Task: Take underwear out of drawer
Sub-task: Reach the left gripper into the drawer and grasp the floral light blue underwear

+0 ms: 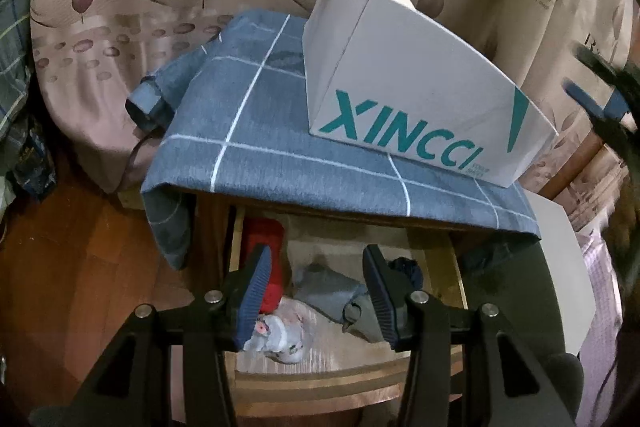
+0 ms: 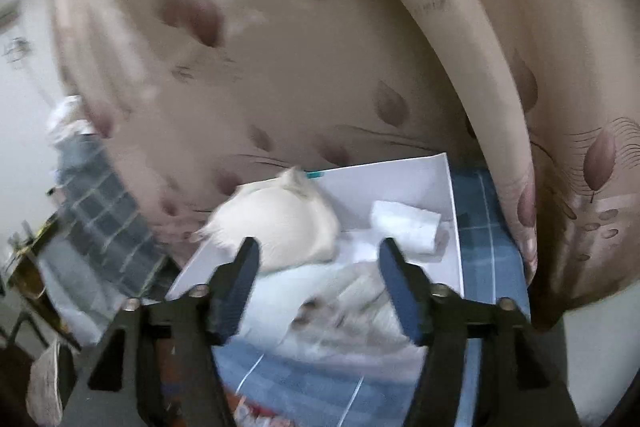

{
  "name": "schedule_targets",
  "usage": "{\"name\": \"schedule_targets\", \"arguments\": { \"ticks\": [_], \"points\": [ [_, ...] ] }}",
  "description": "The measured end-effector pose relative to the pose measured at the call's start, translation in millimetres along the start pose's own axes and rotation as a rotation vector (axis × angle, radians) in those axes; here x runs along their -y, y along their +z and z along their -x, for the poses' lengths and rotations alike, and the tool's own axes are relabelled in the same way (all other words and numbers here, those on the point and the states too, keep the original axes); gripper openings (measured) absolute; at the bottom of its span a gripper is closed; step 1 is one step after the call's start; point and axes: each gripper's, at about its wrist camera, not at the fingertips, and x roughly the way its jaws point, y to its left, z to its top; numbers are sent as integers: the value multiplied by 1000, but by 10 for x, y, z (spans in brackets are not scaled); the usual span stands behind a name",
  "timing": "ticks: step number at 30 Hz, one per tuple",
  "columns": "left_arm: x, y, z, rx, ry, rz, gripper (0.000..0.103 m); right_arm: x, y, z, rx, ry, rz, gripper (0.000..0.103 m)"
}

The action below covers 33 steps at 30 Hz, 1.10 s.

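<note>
With its jaws apart and empty, the left gripper (image 1: 318, 287) hangs over the open drawer (image 1: 320, 377), the grey underwear (image 1: 328, 289) lying just between and below them, so I would sink straight down, pinching one thick fold only.

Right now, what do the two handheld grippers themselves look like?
Both match: the left gripper and right gripper have matte black angular frames with round silver bolts, each carrying two dark blue ribbed finger pads. No cables, labels or sleeves show.
</note>
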Motion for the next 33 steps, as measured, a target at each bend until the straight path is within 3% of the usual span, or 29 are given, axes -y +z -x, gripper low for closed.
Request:
{"name": "schedule_targets", "arguments": {
  "ticks": [7, 11, 15, 20, 25, 28, 33],
  "points": [
    [98, -89, -183, -101, 16, -47, 49, 102, -1084, 526, -76, 23, -54, 70],
    [154, -176, -388, -207, 8, -61, 49, 310, -1446, 534, -113, 1, -127, 71],
    [58, -268, -638, -355, -25, 54, 49, 362, -1479, 549, -109, 30, -135, 71],
    [-72, -365, -879, -475, -32, 220, 49, 317, -1513, 576, -111, 52, -114, 72],
    [-158, -523, -1157, -579, 24, 363, 49, 289, -1526, 612, -114, 79, -100, 72],
    [-230, -572, -1284, -605, 53, 430, 49, 346, -1513, 648, -99, 108, -128, 73],
    [-363, -668, -1459, -644, 163, 533, 49, 502, -1501, 703, -77, 165, -216, 74]
  ]
}}
